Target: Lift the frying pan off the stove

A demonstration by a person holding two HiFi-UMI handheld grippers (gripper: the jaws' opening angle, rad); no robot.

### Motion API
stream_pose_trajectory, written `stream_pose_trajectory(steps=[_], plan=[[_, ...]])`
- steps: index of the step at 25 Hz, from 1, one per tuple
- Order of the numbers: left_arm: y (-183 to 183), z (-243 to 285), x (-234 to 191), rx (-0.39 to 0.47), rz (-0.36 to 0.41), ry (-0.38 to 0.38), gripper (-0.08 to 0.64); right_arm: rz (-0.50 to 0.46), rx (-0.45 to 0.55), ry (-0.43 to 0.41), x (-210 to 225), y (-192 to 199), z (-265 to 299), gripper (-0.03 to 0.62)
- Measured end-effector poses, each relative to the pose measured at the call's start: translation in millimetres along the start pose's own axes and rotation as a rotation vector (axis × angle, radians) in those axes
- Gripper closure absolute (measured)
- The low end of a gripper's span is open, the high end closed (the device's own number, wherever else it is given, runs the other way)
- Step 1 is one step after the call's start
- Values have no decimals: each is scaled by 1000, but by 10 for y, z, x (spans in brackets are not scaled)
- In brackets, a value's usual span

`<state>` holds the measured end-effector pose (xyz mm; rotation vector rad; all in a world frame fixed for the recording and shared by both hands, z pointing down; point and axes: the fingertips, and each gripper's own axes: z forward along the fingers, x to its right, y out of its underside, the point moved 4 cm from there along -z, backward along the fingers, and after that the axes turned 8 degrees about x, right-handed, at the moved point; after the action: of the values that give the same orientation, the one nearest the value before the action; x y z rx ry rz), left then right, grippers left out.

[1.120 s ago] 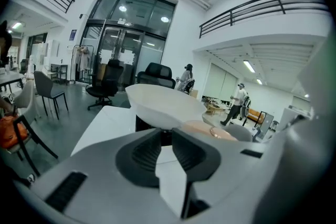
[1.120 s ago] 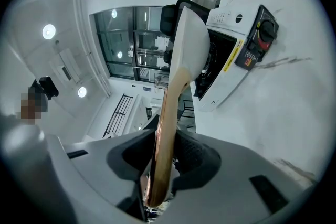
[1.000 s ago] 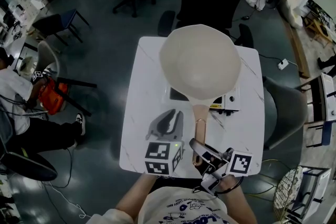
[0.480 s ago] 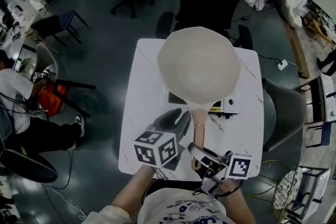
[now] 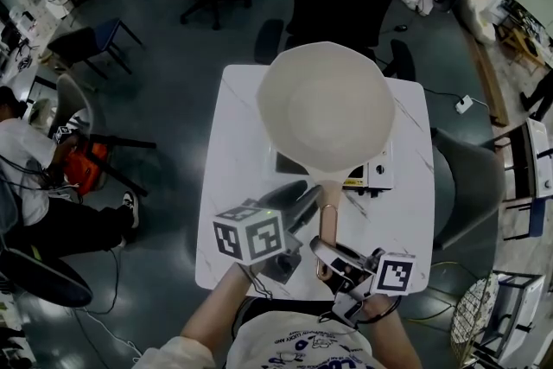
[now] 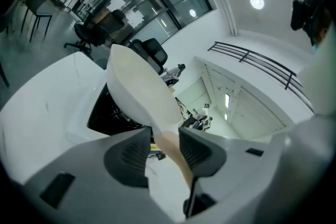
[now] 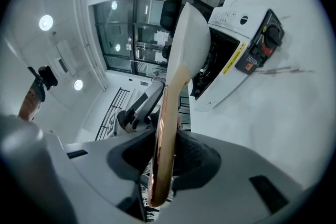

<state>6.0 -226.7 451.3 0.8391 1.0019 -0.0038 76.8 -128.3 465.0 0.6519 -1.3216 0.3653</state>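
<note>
A cream frying pan (image 5: 326,106) hangs over the white stove (image 5: 378,173) on the table; whether it touches the burner I cannot tell. Its wooden handle (image 5: 328,205) runs toward me. My right gripper (image 5: 331,259) is shut on the handle's end, and the handle (image 7: 163,149) is pressed between its pads. My left gripper (image 5: 298,207) comes in from the left, further up the handle. Its jaws are opening, with the handle (image 6: 173,152) between them and a gap at the left pad. The left gripper view shows the pan (image 6: 142,89) above the black burner (image 6: 107,110).
The small white table (image 5: 233,186) has bare top left of the stove. The stove's knob and control panel (image 7: 262,42) face the table's right side. A seated person (image 5: 22,160) and chairs (image 5: 95,39) stand on the floor to the left.
My left gripper has swung from the table's front left to the pan handle, and its jaws have spread around it. The right gripper keeps its hold; the pan has drifted slightly left.
</note>
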Motion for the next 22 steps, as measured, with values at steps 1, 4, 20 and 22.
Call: stream_pose_trajectory(steps=[1,4,20,22], plan=[[6,20,5,-6,-13,11,413,3,-1,-1,5,3,-2,468],[8,83,11,-18,-57,37,411,5,-1,1,7,4,-2,469],[38,425,-51,-105,-244,140,353,6,-21,11,7,1,-42,471],[32,462,-42,-112,-249,150,350,2,-25,13,2,-4,-49,471]])
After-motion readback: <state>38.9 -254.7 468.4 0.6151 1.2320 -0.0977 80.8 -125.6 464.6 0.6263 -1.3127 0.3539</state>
